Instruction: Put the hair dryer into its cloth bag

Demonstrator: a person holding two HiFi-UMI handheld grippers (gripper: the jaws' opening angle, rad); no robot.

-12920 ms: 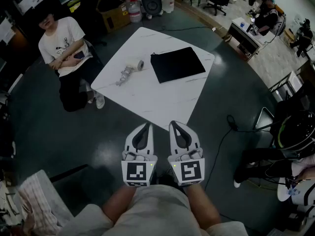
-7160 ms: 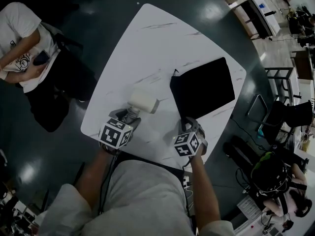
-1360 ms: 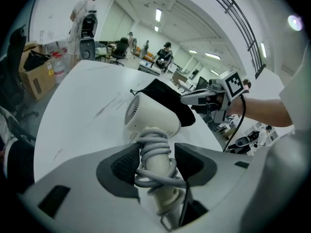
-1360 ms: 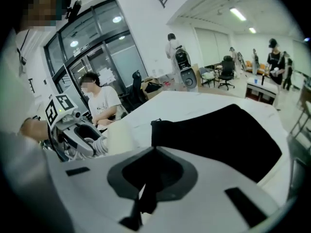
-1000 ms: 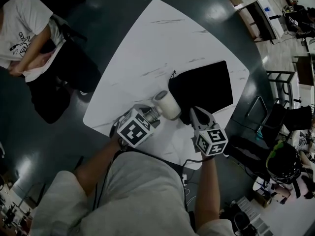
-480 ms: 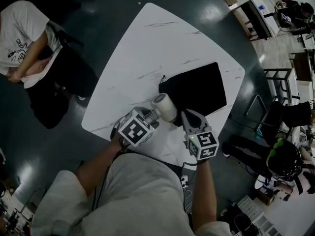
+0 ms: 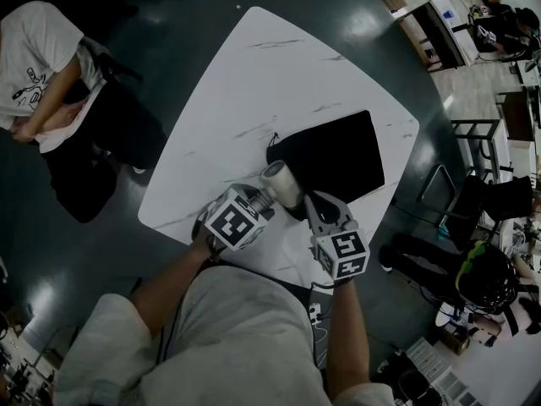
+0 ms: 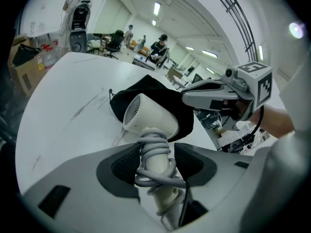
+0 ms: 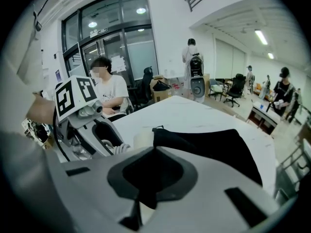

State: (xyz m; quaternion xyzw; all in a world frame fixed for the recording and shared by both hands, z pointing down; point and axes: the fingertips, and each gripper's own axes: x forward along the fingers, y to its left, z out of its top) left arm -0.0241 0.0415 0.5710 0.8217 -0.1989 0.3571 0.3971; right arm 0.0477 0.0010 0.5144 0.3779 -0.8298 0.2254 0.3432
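Black cloth bag (image 7: 334, 155) has slid toward the worktop's (image 7: 254, 74) near edge. Right tool (image 7: 314, 203) pinches its mouth, left tool (image 7: 256, 200) clamps the hair dryer (image 7: 281, 184) handle. Insertion looks to be starting.

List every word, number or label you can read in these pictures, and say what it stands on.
No text can be read.
The marker cubes: black-and-white squares, no letters.
The sheets on the glass door: too small to read.
The hair dryer and the cloth bag: no print shows.
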